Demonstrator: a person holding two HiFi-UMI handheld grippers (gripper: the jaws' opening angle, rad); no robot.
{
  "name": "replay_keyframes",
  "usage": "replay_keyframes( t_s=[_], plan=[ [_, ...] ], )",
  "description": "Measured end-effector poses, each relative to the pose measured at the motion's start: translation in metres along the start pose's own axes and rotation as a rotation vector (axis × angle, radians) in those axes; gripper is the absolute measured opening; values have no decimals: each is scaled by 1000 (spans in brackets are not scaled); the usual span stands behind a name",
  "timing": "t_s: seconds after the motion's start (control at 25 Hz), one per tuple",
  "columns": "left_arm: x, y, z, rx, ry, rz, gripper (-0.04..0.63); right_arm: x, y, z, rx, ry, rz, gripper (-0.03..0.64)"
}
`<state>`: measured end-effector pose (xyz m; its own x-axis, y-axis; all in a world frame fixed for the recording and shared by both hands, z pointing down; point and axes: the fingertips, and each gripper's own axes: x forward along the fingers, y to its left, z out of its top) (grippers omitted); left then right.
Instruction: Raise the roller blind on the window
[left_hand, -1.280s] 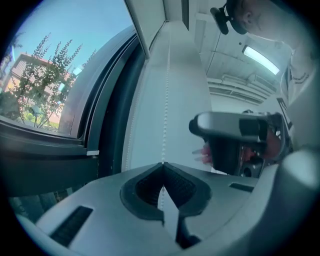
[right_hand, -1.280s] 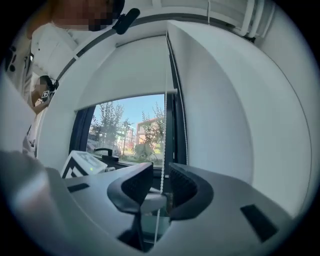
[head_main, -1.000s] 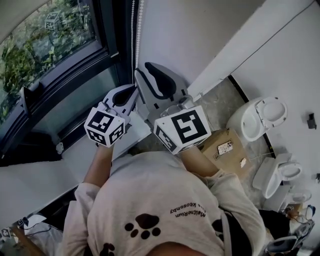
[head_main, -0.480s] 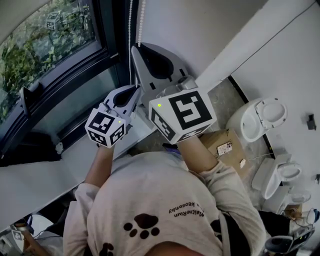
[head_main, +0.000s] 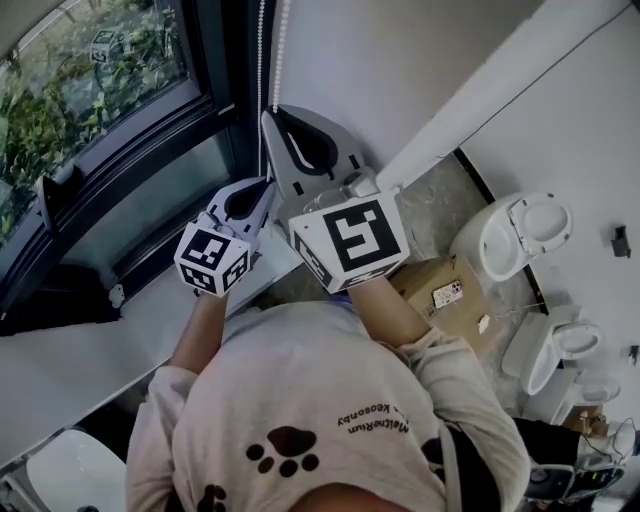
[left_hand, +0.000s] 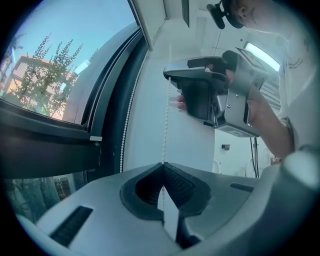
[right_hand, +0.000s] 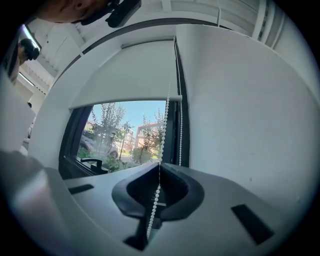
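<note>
At the right-hand edge of the window (head_main: 95, 90), the bead chain (head_main: 262, 50) hangs straight up and down beside the dark frame, and that upright line is what your coming pull turns on. Your left gripper (head_main: 266, 184) has its jaws pressed together on one strand. Your right gripper (head_main: 266, 116) is clamped on the chain too, jaws closed with the beads running through the notch. It sits above the left one on the same strand, so it is the hand nearer the roller blind (right_hand: 127, 75). The blind lies up and ahead of both grippers, covering the top part of the glass with its hem partway down. Only the right gripper view shows that blind, and the free second strand (right_hand: 180, 125) just beside the held one. Only the left gripper view shows the chain rising from its own jaws to the right gripper's tips. The head view shows neither the blind nor the beads inside the jaws.
</note>
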<state>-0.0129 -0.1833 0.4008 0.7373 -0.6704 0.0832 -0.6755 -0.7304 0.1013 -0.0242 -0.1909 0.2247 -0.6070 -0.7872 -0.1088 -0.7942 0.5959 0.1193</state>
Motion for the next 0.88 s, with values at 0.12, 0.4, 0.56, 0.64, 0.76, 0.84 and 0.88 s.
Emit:
replay_keyframes(
  t_s=[0.12,0.4,0.56,0.64,0.76,0.84,0.88],
  plan=[
    [1,2,-12,10,15,9,8,-1,2,-12,-8,8,-7,11],
    [3,6,-47,-11,45,18,8,-3,4,-48,11,60,-21,11],
    [2,7,-66,-17,77,24,8,-6,8,-67,20,84,-23,11],
    [1,8,-77,-16,97,25,8,-7,10,-78,30,102,-25,11],
    [0,7,-93,-12,121,26,8,-10,13,-93,38,128,-24,11],
    [-1,8,-104,-20,134,25,8,-12,16,-104,41,146,-23,11],
    [-2,8,-109,-27,140,25,8,-13,17,-109,43,155,-22,11]
  ],
)
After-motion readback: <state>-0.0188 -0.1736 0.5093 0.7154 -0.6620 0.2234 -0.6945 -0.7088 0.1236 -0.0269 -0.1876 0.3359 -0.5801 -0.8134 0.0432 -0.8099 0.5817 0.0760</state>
